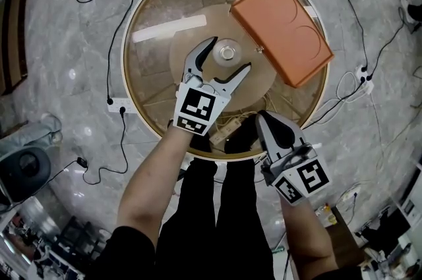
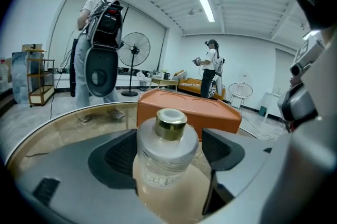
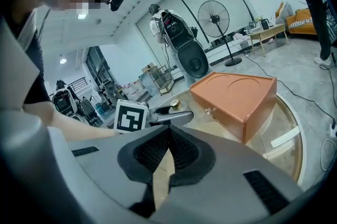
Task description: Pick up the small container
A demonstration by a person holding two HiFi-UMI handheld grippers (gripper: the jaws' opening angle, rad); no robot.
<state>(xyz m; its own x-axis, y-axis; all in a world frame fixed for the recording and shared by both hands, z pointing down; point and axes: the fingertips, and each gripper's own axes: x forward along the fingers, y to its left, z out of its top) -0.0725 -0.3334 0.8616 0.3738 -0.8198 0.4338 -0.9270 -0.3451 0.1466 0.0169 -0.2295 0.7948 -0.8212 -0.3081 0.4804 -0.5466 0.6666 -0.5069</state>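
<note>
The small container [image 1: 227, 51] is a frosted glass bottle with a gold cap, standing upright at the middle of the round glass table [image 1: 141, 84]. My left gripper [image 1: 231, 53] is open, one jaw on each side of the bottle. In the left gripper view the bottle [image 2: 167, 157] fills the gap of the left gripper [image 2: 168, 165]; the right pad stands clear of it and the left pad lies close beside it. My right gripper [image 1: 265, 117] hangs at the table's near edge, shut and empty; its pads [image 3: 179, 152] meet in the right gripper view.
An orange box [image 1: 280, 28] lies on the far right of the table, just behind the bottle [image 2: 195, 109]. A white strip [image 1: 169, 28] lies at the far left. Cables and a power strip [image 1: 117, 103] run over the floor. People and a fan [image 2: 134, 49] stand far off.
</note>
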